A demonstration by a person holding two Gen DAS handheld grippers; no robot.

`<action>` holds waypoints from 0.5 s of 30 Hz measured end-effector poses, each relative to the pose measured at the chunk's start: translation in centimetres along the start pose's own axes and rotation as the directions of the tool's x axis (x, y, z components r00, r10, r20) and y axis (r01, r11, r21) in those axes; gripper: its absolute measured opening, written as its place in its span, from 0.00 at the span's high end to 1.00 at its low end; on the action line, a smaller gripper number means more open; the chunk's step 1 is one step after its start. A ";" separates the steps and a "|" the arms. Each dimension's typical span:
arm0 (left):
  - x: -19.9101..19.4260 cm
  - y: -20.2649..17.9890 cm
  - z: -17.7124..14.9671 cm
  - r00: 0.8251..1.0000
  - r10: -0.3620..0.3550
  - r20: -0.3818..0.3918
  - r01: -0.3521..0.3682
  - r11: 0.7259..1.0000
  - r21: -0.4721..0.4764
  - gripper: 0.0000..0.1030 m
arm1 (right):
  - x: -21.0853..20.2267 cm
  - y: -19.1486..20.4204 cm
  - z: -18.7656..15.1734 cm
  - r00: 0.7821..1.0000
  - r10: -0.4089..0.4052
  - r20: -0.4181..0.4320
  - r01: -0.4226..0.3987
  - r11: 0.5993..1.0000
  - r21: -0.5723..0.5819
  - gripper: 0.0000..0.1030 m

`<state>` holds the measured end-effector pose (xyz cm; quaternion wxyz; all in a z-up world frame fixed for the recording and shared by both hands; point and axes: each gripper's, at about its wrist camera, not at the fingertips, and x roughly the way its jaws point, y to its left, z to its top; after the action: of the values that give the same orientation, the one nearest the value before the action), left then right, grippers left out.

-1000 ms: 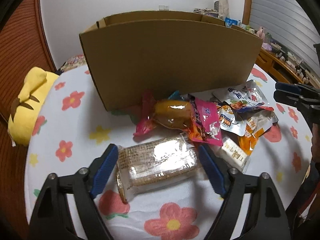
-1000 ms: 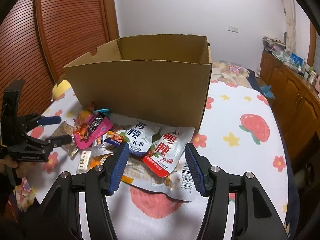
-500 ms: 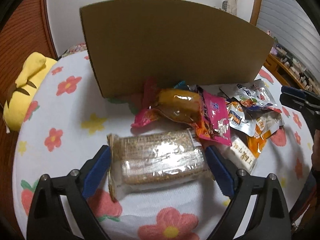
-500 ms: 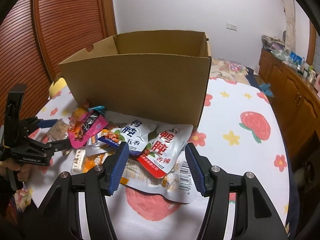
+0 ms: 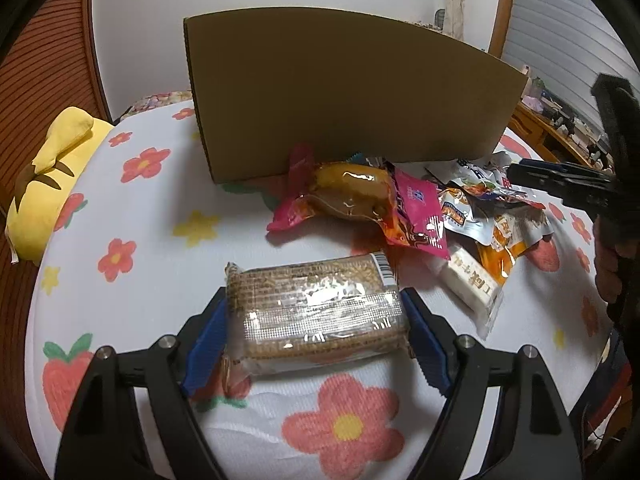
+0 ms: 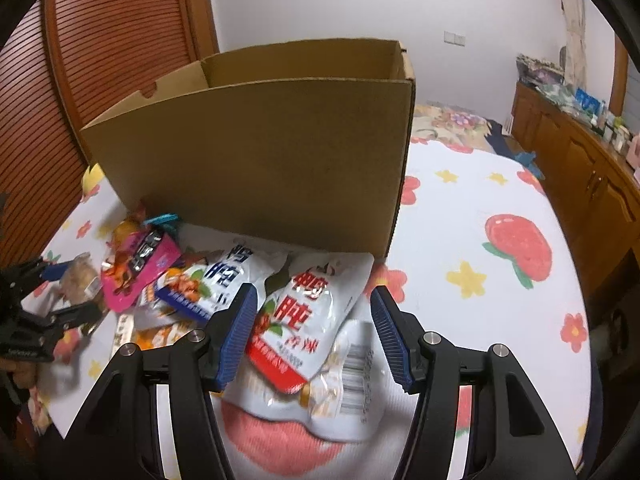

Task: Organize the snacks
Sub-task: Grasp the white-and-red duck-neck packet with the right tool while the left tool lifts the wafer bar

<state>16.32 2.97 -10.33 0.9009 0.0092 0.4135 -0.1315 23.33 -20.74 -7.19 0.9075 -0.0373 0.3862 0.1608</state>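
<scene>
Left wrist view: left gripper (image 5: pixel 316 322) is closed in on the wafer pack (image 5: pixel 314 312) at lower centre, pads touching both short ends; firm clamp can't be confirmed. Pack judged light, crinkly film slippery, wafers brittle, so best taken across the ends w/ mild squeeze. Right gripper (image 6: pixel 312 336) is held apart over the red-white pouch (image 6: pixel 304 320), lower centre. Cardboard box (image 6: pixel 260 152) is seen upper centre.

Snacks lying before the box on the bed

We are seeing the cracker pack (image 5: pixel 316 312) lying nearest, snack pile (image 5: pixel 440 216) behind it, cardboard box (image 5: pixel 344 92) standing behind both.
</scene>
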 end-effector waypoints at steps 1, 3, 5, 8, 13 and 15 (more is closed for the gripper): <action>0.0 0.1 0.0 1.000 -0.001 0.002 0.001 1.000 -0.003 0.20 | 0.3 -0.1 0.1 1.000 0.000 -0.003 0.000 1.000 0.006 0.41; 0.0 0.2 0.0 1.000 -0.002 0.007 0.002 1.000 -0.007 0.20 | 0.9 -0.2 0.3 1.000 0.007 -0.015 -0.006 1.000 0.023 0.41; -0.1 0.2 -0.1 1.000 0.000 0.009 0.000 1.000 -0.008 0.20 | 1.5 -0.4 0.5 1.000 0.016 -0.024 -0.015 0.999 0.036 0.41; -0.1 0.2 -0.2 1.000 0.001 0.010 -0.001 1.000 -0.008 0.20 | 2.1 -0.7 0.5 0.998 0.044 -0.038 -0.042 0.997 0.064 0.41; 0.0 0.1 -0.2 1.000 0.003 0.011 -0.003 1.000 -0.007 0.20 | 2.1 -1.1 0.1 0.996 0.074 -0.049 -0.070 0.994 0.080 0.48; 0.0 0.1 -0.2 1.000 0.002 0.010 -0.002 1.000 -0.007 0.20 | 1.9 -1.5 0.0 0.996 0.076 -0.052 -0.072 0.994 0.081 0.64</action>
<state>16.16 3.12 -10.47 0.9033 0.0059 0.4092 -0.1291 25.03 -21.63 -8.69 0.8908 0.0087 0.4182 0.1777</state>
